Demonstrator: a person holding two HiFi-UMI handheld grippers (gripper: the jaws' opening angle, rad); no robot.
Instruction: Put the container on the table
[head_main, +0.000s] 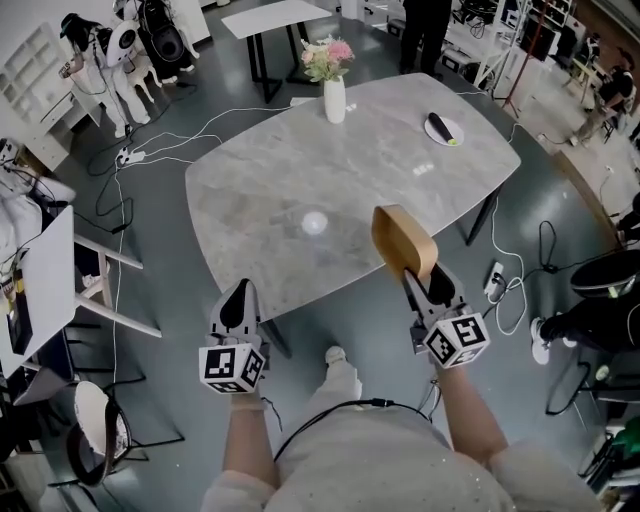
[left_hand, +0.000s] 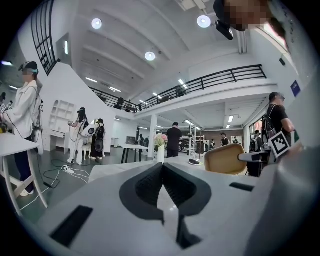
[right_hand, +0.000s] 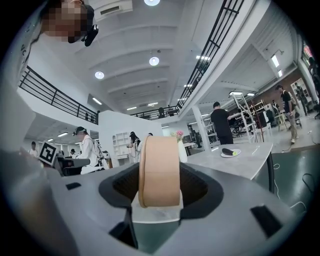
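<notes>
Hand-held grippers: two, left (head_main: 239, 290), right (head_main: 417, 274). Container (head_main: 402, 240): one. Vase (head_main: 335, 101): one. Plate (head_main: 455, 127): one.

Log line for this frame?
right gripper: shut on tan round container | left gripper: shut, empty | container: held at near edge of grey marble table, not set down

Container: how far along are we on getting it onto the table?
Done: the container is picked up, clamped on edge in the right tongs. In hand: it is held in the air at the near edge of the table. Left: lower it onto the top and release. The left tongs are shut and empty.
</notes>
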